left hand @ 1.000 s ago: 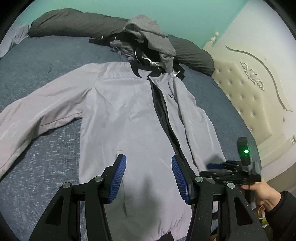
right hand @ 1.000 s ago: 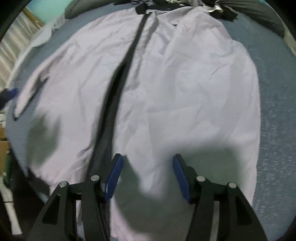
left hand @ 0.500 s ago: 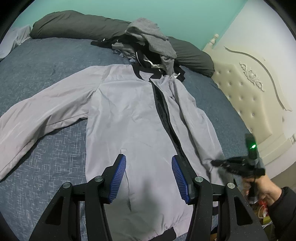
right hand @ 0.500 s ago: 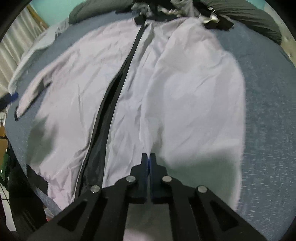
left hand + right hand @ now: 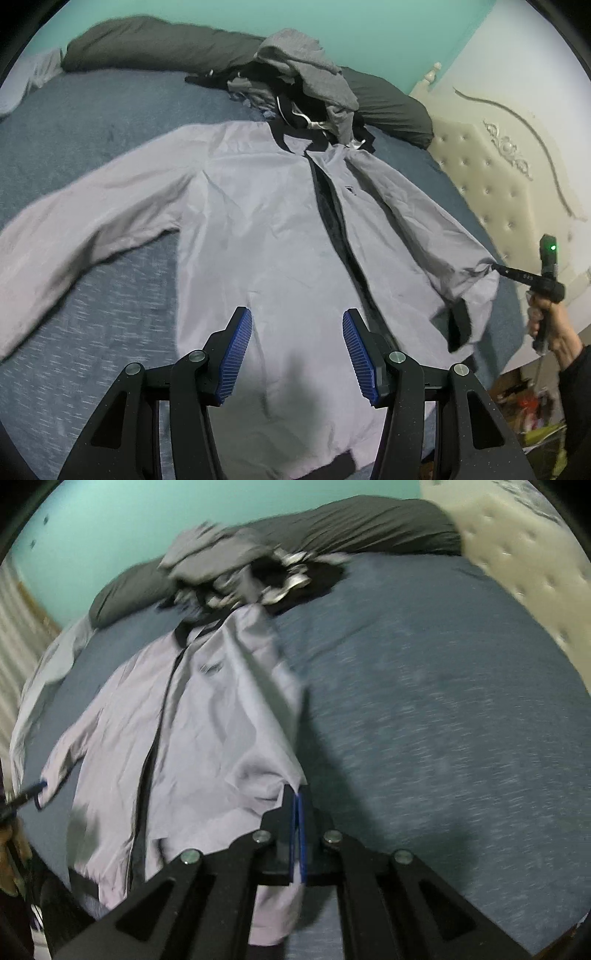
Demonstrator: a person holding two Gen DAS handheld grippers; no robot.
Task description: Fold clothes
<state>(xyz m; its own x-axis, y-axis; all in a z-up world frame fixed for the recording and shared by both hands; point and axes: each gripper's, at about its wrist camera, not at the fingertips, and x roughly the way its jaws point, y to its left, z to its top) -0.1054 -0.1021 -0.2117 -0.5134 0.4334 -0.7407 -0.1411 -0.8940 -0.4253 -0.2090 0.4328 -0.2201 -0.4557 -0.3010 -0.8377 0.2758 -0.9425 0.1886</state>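
Observation:
A pale lilac-grey jacket (image 5: pixel 266 229) with a black zip lies front up on the blue bed (image 5: pixel 110 332). My left gripper (image 5: pixel 297 314) hovers open over the jacket's lower body, with nothing between its blue pads. In the left wrist view my right gripper (image 5: pixel 496 265) is at the jacket's right edge, shut on the sleeve (image 5: pixel 454 266), which hangs lifted with its black cuff (image 5: pixel 460 325) drooping. The right wrist view shows the same gripper (image 5: pixel 297 794) pinching the sleeve fabric (image 5: pixel 258 738), drawn taut from the shoulder. The other sleeve (image 5: pixel 74 236) lies spread to the left.
A heap of grey and black clothes (image 5: pixel 306 74) sits beyond the collar, with dark pillows (image 5: pixel 147 48) behind it. A cream tufted headboard (image 5: pixel 498 177) stands at the right. Bare blue sheet (image 5: pixel 443 701) spreads right of the jacket. Floor clutter (image 5: pixel 535 424) lies past the bed's corner.
My right gripper closed on the jacket's right side, then swung right and upward, pulling the sleeve out from the body. My left gripper stayed put and open.

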